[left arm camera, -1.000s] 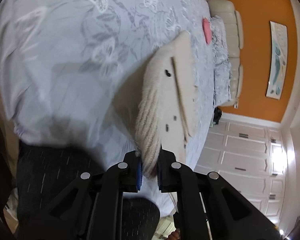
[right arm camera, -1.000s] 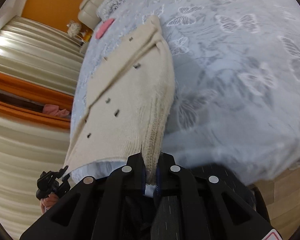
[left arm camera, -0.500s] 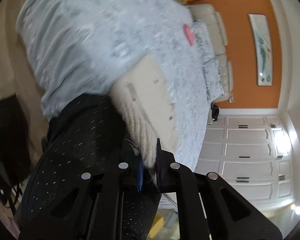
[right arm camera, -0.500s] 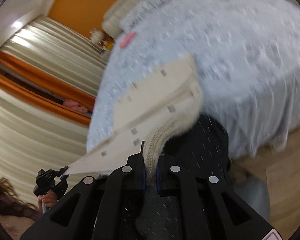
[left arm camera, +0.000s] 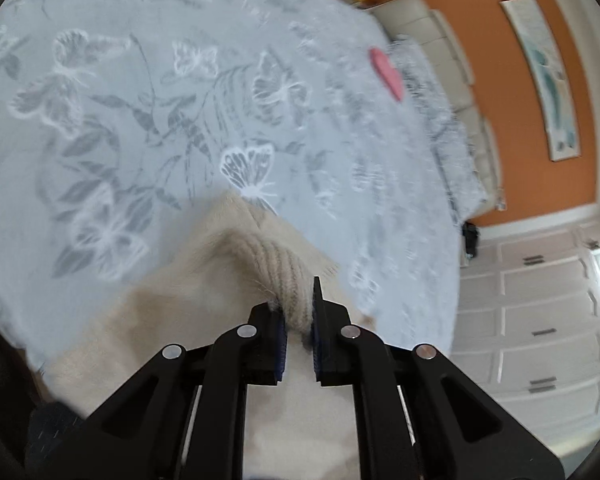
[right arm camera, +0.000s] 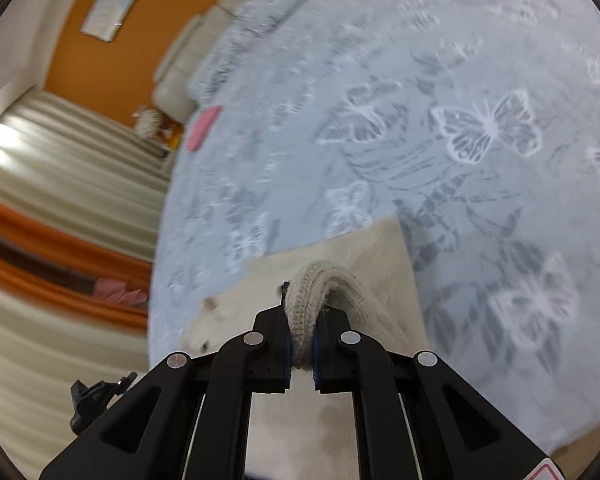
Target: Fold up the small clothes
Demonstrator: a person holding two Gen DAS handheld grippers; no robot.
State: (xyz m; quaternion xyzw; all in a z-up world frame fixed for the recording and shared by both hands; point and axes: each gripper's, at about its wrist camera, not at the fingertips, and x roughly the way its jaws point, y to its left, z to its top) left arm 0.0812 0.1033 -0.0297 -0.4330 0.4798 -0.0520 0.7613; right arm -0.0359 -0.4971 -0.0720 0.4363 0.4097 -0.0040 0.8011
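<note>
A cream knitted cardigan (left arm camera: 228, 280) lies near the front edge of a bed, on a pale blue bedspread (left arm camera: 160, 100) printed with white butterflies. The left gripper (left arm camera: 297, 322) is clamped on a thick ribbed edge of the knit, which bunches up between its narrow jaws and arches forward over the garment. The right gripper (right arm camera: 301, 332) pinches another stretch of ribbed edge the same way, its jaws nearly together around the fold. The rest of the cardigan (right arm camera: 340, 264) spreads flat beyond and beneath both grippers. Both views are blurred, so its buttons are hard to make out. A small pink item (left arm camera: 386, 74) rests near the bed's far edge.
</note>
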